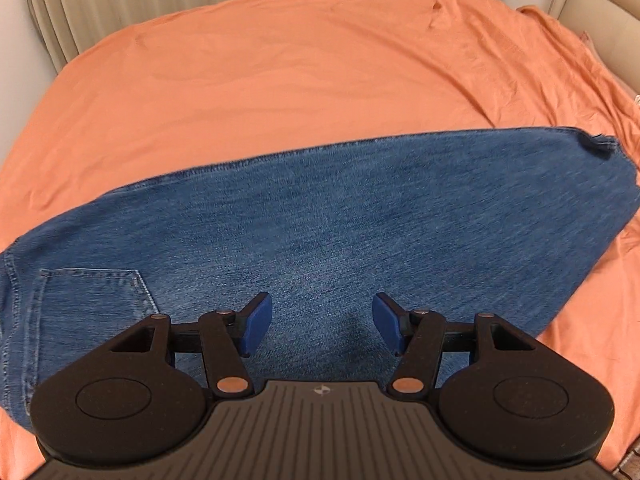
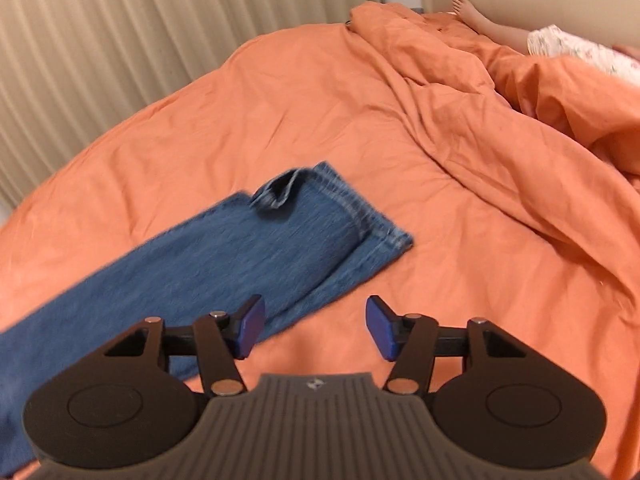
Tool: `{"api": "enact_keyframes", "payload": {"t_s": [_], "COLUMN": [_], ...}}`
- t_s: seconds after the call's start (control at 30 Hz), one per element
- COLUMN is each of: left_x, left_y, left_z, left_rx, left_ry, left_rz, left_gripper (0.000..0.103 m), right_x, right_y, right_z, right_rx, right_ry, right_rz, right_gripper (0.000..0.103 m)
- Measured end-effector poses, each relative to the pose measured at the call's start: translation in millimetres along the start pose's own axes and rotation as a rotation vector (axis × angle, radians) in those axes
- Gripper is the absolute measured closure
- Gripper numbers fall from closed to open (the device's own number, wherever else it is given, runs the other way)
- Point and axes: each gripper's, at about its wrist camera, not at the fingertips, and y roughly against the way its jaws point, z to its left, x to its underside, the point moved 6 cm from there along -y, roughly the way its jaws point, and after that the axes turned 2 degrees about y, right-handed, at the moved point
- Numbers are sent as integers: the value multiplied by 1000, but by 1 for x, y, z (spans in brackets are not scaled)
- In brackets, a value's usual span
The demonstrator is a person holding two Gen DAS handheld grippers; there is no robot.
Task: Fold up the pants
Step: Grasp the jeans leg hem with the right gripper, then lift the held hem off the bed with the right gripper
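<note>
Left tongs (image 1: 322, 326) wide apart, holding nothing, hovering over the thigh area of the jeans (image 1: 320, 220), back pocket (image 1: 94, 300) just to the left. Right tongs (image 2: 316, 328) also apart and empty, near the leg's lower edge, left finger over denim. Jeans lie flat on the bed (image 1: 240, 80), legs look stacked one on the other, likely halved lengthwise already. Hem (image 2: 360, 220) has a flipped corner that probably needs smoothing before the next fold. Farther off: bunched orange duvet (image 2: 520, 120), someone's bare leg (image 2: 484, 20), curtains (image 2: 100, 40).
</note>
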Motion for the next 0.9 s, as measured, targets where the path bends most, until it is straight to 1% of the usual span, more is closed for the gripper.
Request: {"api": "enact_keyframes", "payload": {"t_s": [0.1, 0.17, 0.3, 0.33, 0.37, 0.4, 0.43, 0.47, 0.5, 0.53, 0.57, 0.63, 0.7, 0.73, 0.77, 0.8, 0.83, 0.9], "left_x": [-1, -1, 2, 2, 3, 3, 3, 3, 3, 4, 4, 4, 5, 5, 5, 5, 4, 4], "left_y": [-10, -16, -24, -25, -27, -29, -31, -33, -35, -36, -37, -37, -38, -38, -39, -39, -40, -39], "left_z": [2, 3, 3, 3, 3, 3, 4, 5, 6, 8, 9, 10, 12, 12, 11, 11, 10, 8], "left_rx": [-12, -14, -6, -7, -11, -15, -18, -20, -21, -22, -22, -18, -17, -17, -18, -19, -20, -16], "left_ry": [7, 6, 10, 10, 8, 7, 10, 17, 25, 32, 35, 37, 43, 47, 49, 50, 51, 50], "left_rz": [15, 26, 40, 45, 48, 53, 60, 64, 69, 74, 75, 71, 68, 66, 65, 63, 62, 60], "left_gripper": [35, 35, 35, 35, 35, 35, 35, 35, 35, 35, 35, 35, 35, 35, 35, 35, 35, 35], "right_x": [-19, -30, -38, -38, -37, -36, -35, -34, -34, -35, -38, -49, -64, -71, -75, -77, -77, -72], "right_y": [-15, -30, -69, -77, -85, -92, -97, -103, -107, -107, -103, -85, -59, -48, -42, -41, -44, -50], "right_z": [-13, -21, -39, -42, -44, -44, -44, -44, -43, -41, -38, -31, -22, -20, -19, -21, -24, -33], "right_rx": [-26, -38, -42, -51, -70, -83, -88, -96, -102, -95, -91, -86, -114, -107, -79, -59, -50, -37], "right_ry": [-50, -89, -182, -201, -219, -232, -243, -254, -259, -253, -237, -208, -186, -165, -148, -133, -127, -157], "right_rz": [-13, 2, 48, 55, 65, 72, 78, 86, 91, 85, 70, 6, -96, -143, -164, -159, -141, -105], "right_gripper": [49, 50, 56, 59, 67, 72, 73, 83, 99, 102, 103, 103, 101, 100, 90, 81, 81, 82]}}
